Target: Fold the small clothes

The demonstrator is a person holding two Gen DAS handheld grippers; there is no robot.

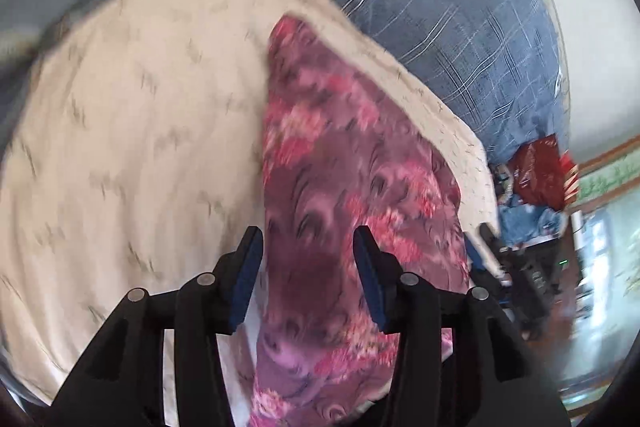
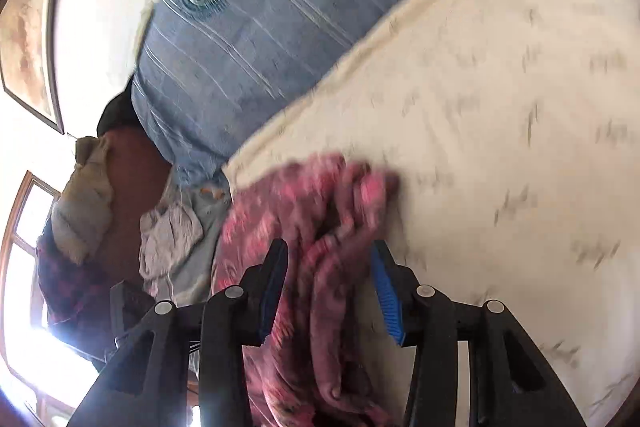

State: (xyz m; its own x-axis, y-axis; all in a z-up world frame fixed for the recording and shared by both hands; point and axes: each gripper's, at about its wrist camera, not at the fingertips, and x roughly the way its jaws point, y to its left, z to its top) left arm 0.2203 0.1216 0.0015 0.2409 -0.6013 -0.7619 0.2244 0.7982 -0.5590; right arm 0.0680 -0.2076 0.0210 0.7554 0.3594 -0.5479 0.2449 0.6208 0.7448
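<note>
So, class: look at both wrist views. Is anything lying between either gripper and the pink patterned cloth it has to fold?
Nothing visible does. The pink patterned cloth lies on the cream blanket directly between the open fingers of the left gripper. In the right view its bunched folds likewise sit inside the open right gripper.

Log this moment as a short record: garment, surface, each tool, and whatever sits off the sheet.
garment: pink floral cloth, lying on the sheet, bunched into folds in the right wrist view
surface: cream sheet over a blue mattress
left tool: open, fingers either side of the cloth, not clamped
right tool: open, straddling the bunched cloth
off the sheet: clothes pile past the sheet's edge
image quality: motion blur in both views
</note>
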